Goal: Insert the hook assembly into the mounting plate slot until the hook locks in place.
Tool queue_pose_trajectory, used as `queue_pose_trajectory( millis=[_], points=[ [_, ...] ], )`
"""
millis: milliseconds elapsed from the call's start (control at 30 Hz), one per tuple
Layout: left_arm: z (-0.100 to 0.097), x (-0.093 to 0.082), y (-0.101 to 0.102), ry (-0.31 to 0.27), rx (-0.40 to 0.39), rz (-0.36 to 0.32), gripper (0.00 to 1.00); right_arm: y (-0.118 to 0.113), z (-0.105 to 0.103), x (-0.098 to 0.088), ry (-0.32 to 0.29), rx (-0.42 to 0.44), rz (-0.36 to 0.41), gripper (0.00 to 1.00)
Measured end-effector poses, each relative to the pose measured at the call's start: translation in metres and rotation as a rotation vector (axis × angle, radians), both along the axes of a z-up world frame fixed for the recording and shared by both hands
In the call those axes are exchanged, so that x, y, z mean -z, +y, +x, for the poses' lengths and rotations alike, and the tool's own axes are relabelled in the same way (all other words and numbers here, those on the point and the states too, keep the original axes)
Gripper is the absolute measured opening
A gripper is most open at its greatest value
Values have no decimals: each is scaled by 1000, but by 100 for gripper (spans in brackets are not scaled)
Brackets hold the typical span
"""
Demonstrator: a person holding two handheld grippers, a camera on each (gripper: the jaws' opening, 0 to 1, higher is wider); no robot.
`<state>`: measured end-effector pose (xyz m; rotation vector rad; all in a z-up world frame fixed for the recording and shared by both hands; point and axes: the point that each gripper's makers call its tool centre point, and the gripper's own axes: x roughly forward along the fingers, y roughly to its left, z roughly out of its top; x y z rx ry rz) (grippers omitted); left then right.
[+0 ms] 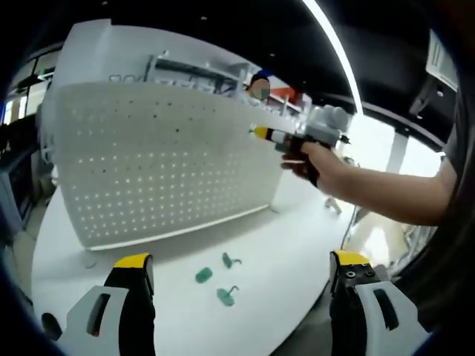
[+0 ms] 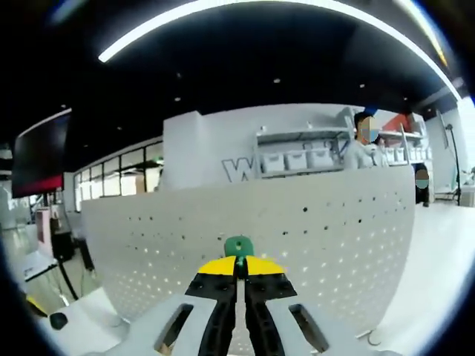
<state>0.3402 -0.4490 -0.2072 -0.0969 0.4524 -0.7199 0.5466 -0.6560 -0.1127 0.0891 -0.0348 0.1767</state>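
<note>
Left gripper [image 1: 241, 276]: jaws wide apart, empty, hanging over the near edge of the white bench [image 1: 297, 237]. Ahead of it, between the jaws, three green hooks [image 1: 220, 279] lie loose on the bench, close together, their metal hook ends turned to the right of the view.

Pegboard [image 1: 156, 163]: white, perforated, curved, standing upright on the bench behind the loose hooks; this serves as the mounting plate. Its rows of holes run left to right.

Right gripper [image 1: 261, 133]: seen in the left gripper view held in a hand [image 1: 308, 159], yellow tips at the right part of the pegboard face. In the right gripper view the gripper [image 2: 239, 268] has its jaws pressed together on a green hook [image 2: 239, 246], only the green base of which shows above the tips.

Relation: pegboard lies straight ahead of the held hook, along the gripper's long axis, near; whether the hook touches the board cannot be told. Right gripper is the nearer one to the holes.

Judgement: insertion not yet locked; the coming move calls for lining the hook with a hole.
</note>
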Motion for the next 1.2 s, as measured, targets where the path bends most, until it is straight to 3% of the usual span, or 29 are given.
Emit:
queue_pose_trajectory(
  millis=[500,633,1200],
  points=[
    [5,2,-7,11,4,-12,100,-22,25,-16,-42,51,-12,0],
    [7,3,-7,18,3,-10,100,-22,31,-17,-36,49,14,0],
    [10,7,-3,33,-10,-11,100,-14,44,-22,-75,59,-27,0]
  ],
)
